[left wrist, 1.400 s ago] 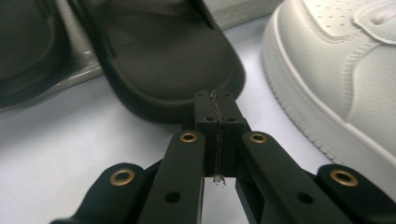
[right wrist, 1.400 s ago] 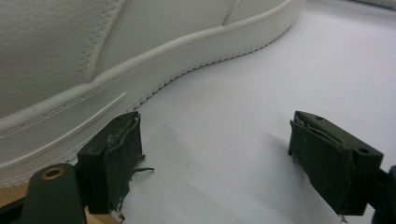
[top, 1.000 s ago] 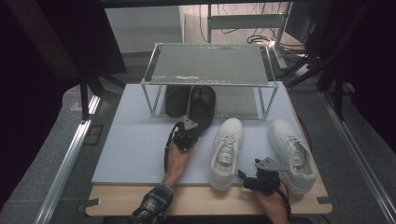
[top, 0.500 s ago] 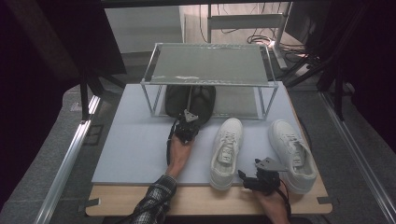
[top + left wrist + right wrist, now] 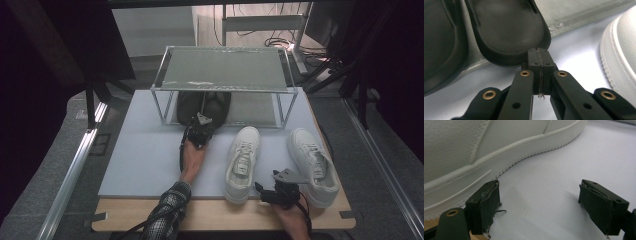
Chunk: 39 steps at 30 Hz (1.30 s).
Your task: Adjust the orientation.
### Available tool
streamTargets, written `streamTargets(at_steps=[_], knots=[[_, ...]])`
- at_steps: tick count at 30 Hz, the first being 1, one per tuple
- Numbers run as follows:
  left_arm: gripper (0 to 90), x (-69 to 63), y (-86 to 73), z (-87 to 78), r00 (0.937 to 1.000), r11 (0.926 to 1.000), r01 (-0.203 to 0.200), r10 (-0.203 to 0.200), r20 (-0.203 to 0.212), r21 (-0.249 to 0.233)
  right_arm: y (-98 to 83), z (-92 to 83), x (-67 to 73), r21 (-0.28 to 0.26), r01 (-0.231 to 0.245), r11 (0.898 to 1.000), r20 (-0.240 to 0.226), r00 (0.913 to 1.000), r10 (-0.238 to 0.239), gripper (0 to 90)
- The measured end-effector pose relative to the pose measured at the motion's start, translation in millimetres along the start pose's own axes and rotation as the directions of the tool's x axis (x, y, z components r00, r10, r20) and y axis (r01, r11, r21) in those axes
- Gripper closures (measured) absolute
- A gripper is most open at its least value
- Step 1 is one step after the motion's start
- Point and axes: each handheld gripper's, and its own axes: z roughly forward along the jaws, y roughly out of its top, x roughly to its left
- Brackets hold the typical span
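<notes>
The left tool [image 5: 540, 58] is matte black, its linked arms pinned with brass-ringed rivets and small dark screw holes; its pads show a frayed seam; the right tool [image 5: 539, 205] has square black blocks faced with worn, torn padding; a grey three-cornered plate tops it; the left forearm wears a plaid sleeve [image 5: 167, 212]

Pair of black slippers [image 5: 204, 105], matte, smooth moulded footbeds, side by side under the wire shelf at the far side of the mat, heels toward the person. Right-hand slipper [image 5: 509, 32]: rounded heel edge overhangs the shelf base onto the mat. Left-hand slipper [image 5: 441, 45] just beside it.
</notes>
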Motion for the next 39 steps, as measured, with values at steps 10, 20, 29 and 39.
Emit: streamTargets(at_steps=[10, 20, 29, 39], knots=[[88.0, 4.7, 2.8, 6.4, 0.9998, 0.9998, 0.018, -0.018, 0.000, -0.002, 0.0, 0.0, -0.1, 0.000, 0.000, 1.000, 0.000, 1.0000, 0.000, 17.5], [87.6, 6.6, 6.9, 8.4, 0.9991, 0.9991, 0.042, -0.042, 0.009, 0.005, 0.0, 0.0, -0.1, 0.000, 0.000, 1.000, -0.001, 1.0000, 0.000, 17.5], [87.6, -0.3, 9.4, -3.6, 0.9988, 0.9996, 0.019, -0.018, 0.046, -0.019, 0.0, -0.1, -0.2, -0.001, -0.001, 1.000, -0.001, 1.0000, 0.001, 17.5], [86.3, -4.6, 6.3, -17.1, 0.9968, 0.9996, -0.017, 0.019, 0.078, -0.024, 0.0, 0.0, 0.1, 0.000, 0.000, 1.000, 0.000, 1.0000, 0.000, 17.5]])
